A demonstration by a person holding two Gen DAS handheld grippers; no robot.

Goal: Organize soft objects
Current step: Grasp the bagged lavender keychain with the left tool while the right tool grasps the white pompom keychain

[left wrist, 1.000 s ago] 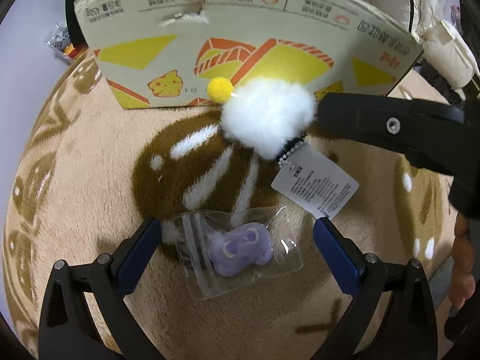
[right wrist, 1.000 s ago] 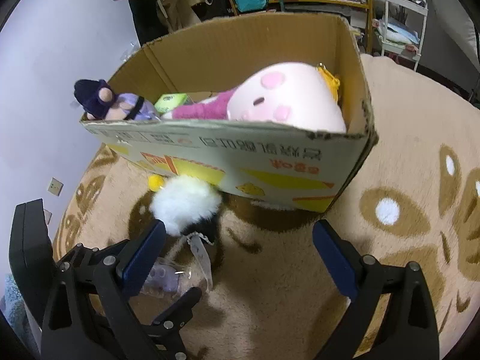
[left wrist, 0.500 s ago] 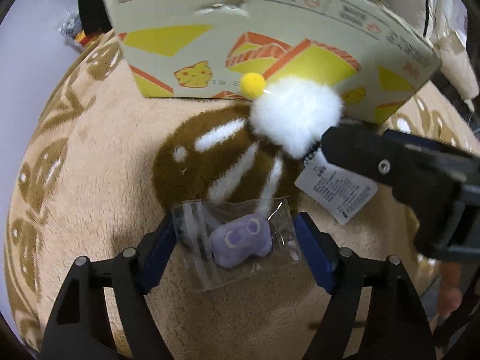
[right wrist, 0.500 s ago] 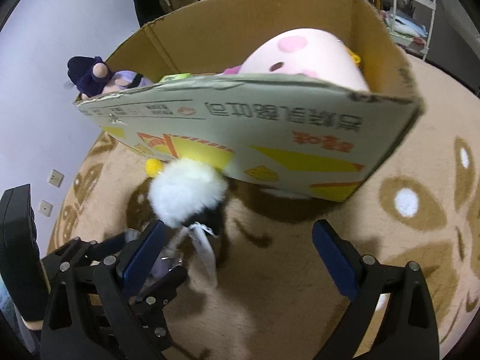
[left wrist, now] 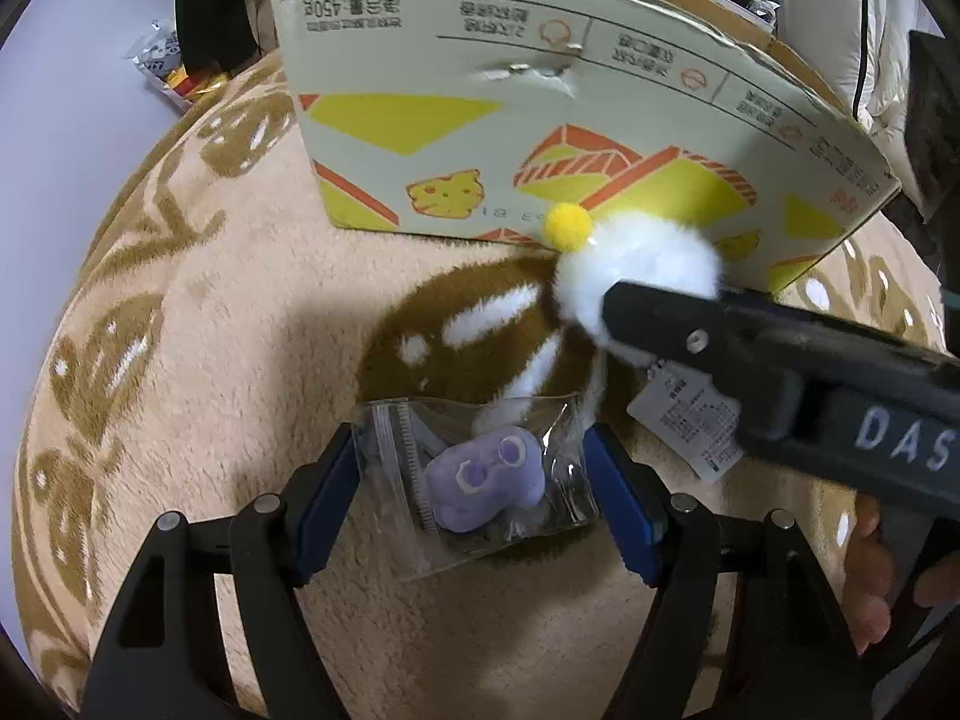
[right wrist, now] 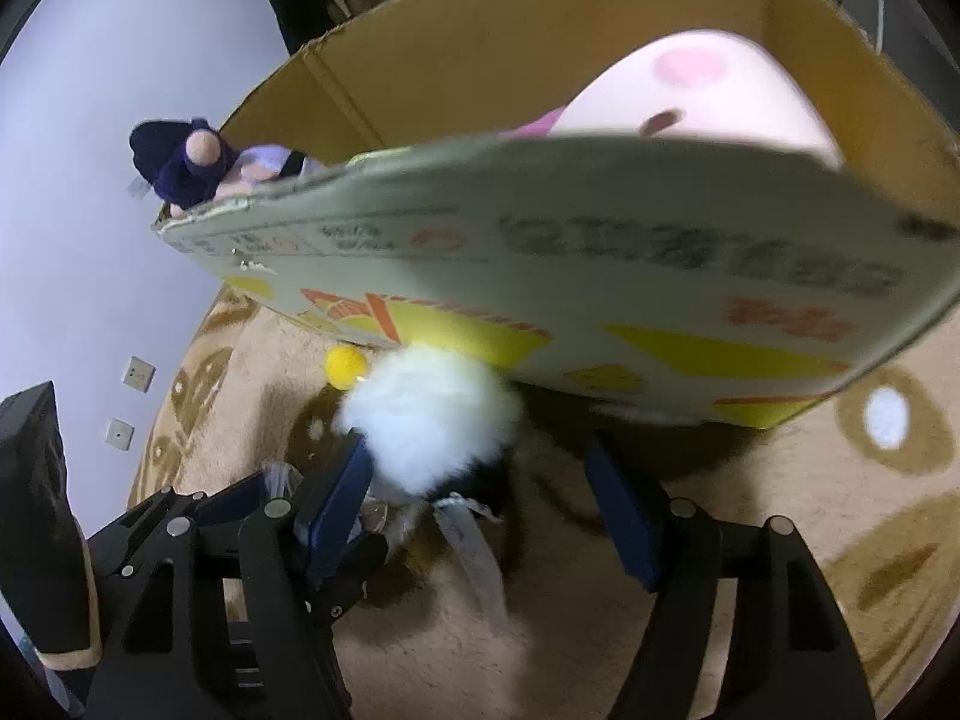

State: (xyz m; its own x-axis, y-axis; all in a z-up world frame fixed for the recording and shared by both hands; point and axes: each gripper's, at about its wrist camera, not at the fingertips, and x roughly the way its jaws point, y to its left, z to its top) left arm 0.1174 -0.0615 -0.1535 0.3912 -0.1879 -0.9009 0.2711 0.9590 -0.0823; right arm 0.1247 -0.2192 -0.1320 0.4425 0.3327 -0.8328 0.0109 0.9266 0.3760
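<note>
Both grippers have dropped closer to the rug since a second ago. Left gripper (left wrist: 471, 501) is closing, its blue pads now touching the crinkly sides of a clear zip bag (left wrist: 474, 480) holding a small, rounded purple plush (left wrist: 483, 477). Right gripper (right wrist: 480, 492) is closing too; a fluffy white pom-pom (right wrist: 429, 420) with a yellow ball (right wrist: 346, 366) sits against its left pad, with its right pad still clear. Its white paper tag (left wrist: 696, 426) carries print too small to read. Everything lies on a shaggy beige rug (left wrist: 210, 312) with brown patterns. Just beyond stands an open cardboard box (left wrist: 540, 120) printed with yellow and orange shapes, "450g" legible, holding a smooth pink plush (right wrist: 720, 102) and a purple-hatted doll (right wrist: 198, 162). A pale wall (right wrist: 90, 120) lies to the left.
</note>
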